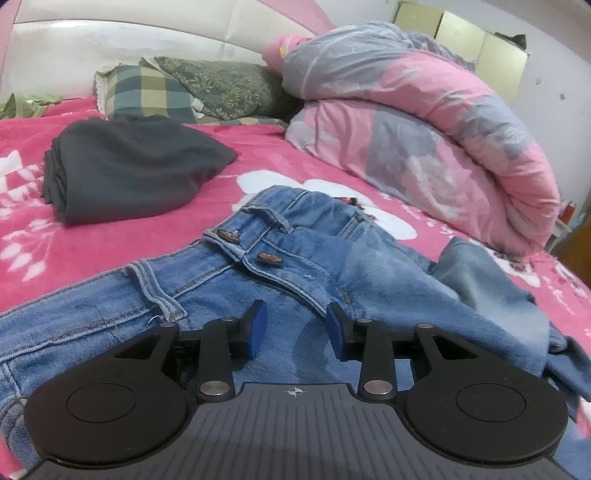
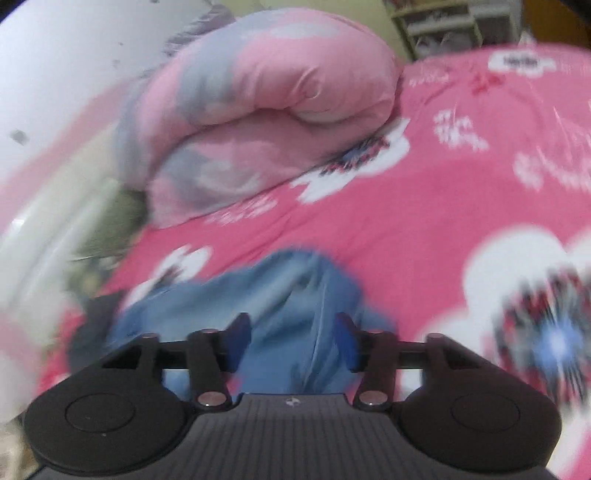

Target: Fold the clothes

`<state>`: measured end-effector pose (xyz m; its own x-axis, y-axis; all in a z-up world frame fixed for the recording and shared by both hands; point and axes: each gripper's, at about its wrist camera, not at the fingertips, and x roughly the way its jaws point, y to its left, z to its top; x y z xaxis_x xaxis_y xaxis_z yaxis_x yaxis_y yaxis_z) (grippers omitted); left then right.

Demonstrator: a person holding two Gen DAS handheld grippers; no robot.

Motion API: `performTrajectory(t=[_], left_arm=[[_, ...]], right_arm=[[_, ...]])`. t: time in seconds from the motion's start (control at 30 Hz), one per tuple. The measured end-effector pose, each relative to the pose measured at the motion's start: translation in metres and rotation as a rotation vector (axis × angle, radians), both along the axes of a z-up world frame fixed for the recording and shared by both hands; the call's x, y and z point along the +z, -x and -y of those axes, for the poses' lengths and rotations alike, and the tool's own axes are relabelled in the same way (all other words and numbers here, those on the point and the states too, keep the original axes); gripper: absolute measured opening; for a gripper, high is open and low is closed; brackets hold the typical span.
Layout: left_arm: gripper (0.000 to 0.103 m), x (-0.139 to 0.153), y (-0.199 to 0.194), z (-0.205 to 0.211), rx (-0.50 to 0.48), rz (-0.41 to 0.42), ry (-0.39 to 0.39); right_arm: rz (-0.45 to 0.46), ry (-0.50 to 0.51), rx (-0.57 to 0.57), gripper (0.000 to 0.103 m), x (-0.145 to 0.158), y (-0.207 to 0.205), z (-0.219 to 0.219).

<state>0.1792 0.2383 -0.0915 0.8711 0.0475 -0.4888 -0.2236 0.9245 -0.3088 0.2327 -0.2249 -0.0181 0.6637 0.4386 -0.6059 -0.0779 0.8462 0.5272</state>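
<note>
A pair of blue jeans (image 1: 258,273) lies crumpled on the pink flowered bedspread (image 1: 33,240), waistband and two brown buttons facing up. My left gripper (image 1: 295,328) is open just above the denim below the fly, holding nothing. In the blurred right wrist view, my right gripper (image 2: 291,339) is open over a bunched part of the jeans (image 2: 280,291); I cannot tell whether it touches the cloth. A folded dark grey garment (image 1: 129,166) lies at the left, beyond the jeans.
A rolled pink and grey quilt (image 1: 424,129) lies at the back right and shows in the right wrist view (image 2: 258,110). Plaid and green leaf pillows (image 1: 177,88) lean on the white headboard (image 1: 110,37). A shelf (image 2: 443,22) stands beyond the bed.
</note>
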Motion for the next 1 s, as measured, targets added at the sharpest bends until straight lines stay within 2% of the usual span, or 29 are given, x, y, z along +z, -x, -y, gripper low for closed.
performTrajectory(t=[0.07, 0.17, 0.2, 0.27, 0.37, 0.47, 0.57, 0.63, 0.67, 0.73, 0.77, 0.8, 0.87, 1.0], left_arm=[[0.035, 0.005, 0.006, -0.001, -0.026, 0.032, 0.012], [0.042, 0.016, 0.022, 0.002, -0.136, 0.099, 0.035], [0.044, 0.019, 0.029, 0.006, -0.174, 0.108, 0.037], [0.054, 0.024, 0.039, 0.020, -0.267, 0.089, 0.073], [0.058, 0.026, 0.055, 0.052, -0.470, 0.024, 0.132], [0.061, 0.020, 0.065, 0.094, -0.592, -0.055, 0.076], [0.061, 0.005, 0.067, 0.130, -0.601, -0.105, -0.023], [0.060, -0.003, 0.066, 0.147, -0.573, -0.100, -0.080], [0.059, -0.005, 0.067, 0.154, -0.555, -0.091, -0.108], [0.037, -0.007, 0.072, 0.160, -0.529, -0.082, -0.125], [0.024, -0.006, 0.073, 0.162, -0.516, -0.085, -0.123], [0.012, -0.003, 0.075, 0.162, -0.508, -0.087, -0.119], [0.006, 0.007, 0.083, 0.158, -0.497, -0.085, -0.092], [0.004, 0.039, 0.113, 0.140, -0.519, -0.053, -0.015]], right_arm=[[-0.040, -0.063, -0.011, 0.078, 0.002, 0.043, 0.019], [-0.105, -0.143, -0.057, 0.083, -0.005, 0.099, 0.047], [-0.132, -0.142, -0.080, 0.086, -0.013, 0.109, 0.053], [-0.187, -0.140, -0.127, 0.087, -0.031, 0.130, 0.064], [-0.261, -0.148, -0.176, 0.087, -0.058, 0.143, 0.074], [-0.243, -0.175, -0.144, 0.087, -0.071, 0.133, 0.067], [-0.207, -0.173, -0.084, 0.088, -0.077, 0.125, 0.047], [-0.181, -0.165, -0.039, 0.083, -0.080, 0.120, 0.030], [-0.168, -0.161, -0.017, 0.075, -0.081, 0.118, 0.022], [-0.145, -0.143, 0.019, 0.061, -0.082, 0.120, 0.006], [-0.134, -0.135, 0.036, 0.039, -0.083, 0.120, -0.002], [-0.136, -0.146, 0.053, 0.023, -0.085, 0.122, -0.008], [-0.134, -0.197, 0.061, 0.019, -0.087, 0.131, -0.012], [-0.074, -0.341, 0.081, 0.016, -0.073, 0.172, -0.005]])
